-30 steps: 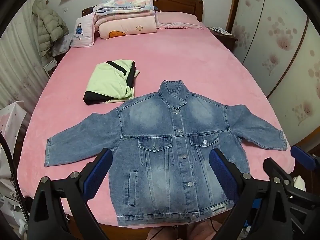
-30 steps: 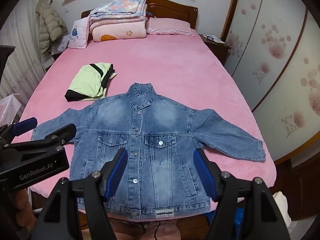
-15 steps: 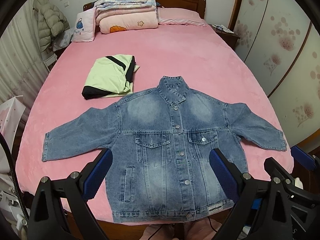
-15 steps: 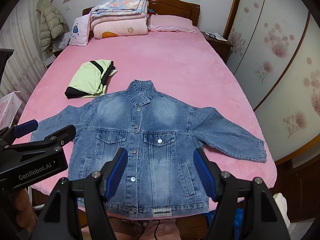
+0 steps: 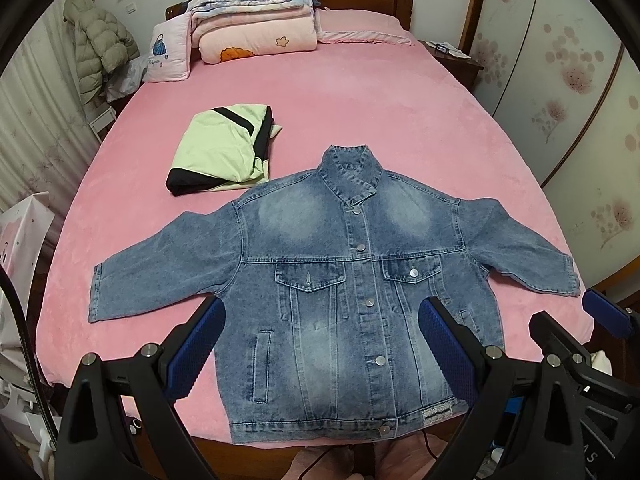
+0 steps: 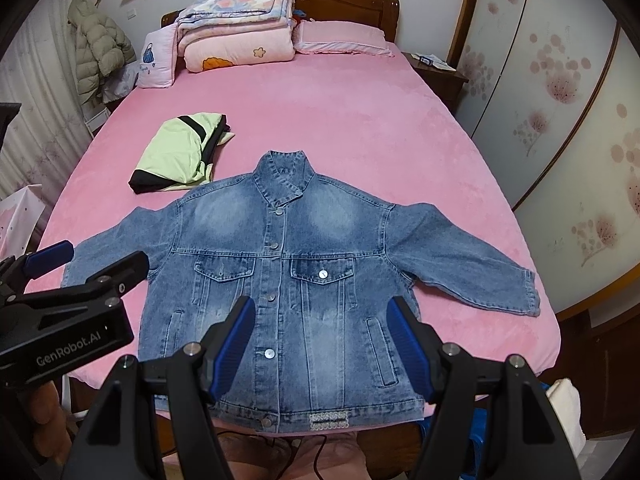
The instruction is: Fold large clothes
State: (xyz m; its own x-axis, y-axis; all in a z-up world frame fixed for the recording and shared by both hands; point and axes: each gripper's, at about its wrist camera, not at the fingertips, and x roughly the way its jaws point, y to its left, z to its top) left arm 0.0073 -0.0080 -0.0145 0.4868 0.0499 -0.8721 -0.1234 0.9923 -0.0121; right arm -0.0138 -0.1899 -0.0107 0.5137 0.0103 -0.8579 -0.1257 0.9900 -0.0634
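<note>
A blue denim jacket [image 5: 340, 264] lies flat, front up and buttoned, sleeves spread, on the near end of a pink bed [image 5: 360, 100]; it also shows in the right wrist view [image 6: 296, 276]. My left gripper [image 5: 322, 312] is open and empty, held above the jacket's lower half. My right gripper [image 6: 320, 312] is open and empty above the hem area. The left gripper also appears at the left of the right wrist view [image 6: 88, 256], and the right gripper at the right edge of the left wrist view [image 5: 576, 312].
A folded light-green and black garment [image 5: 224, 148] lies on the bed beyond the jacket's left shoulder. Folded quilts [image 5: 256, 28] and pillows [image 5: 360, 28] sit at the headboard. A wardrobe [image 5: 580, 100] stands right, a nightstand [image 5: 452, 56] beyond it.
Both grippers have drawn back and risen slightly, so the jacket sits a little higher in view with more of its hem showing. The jacket has not moved.
</note>
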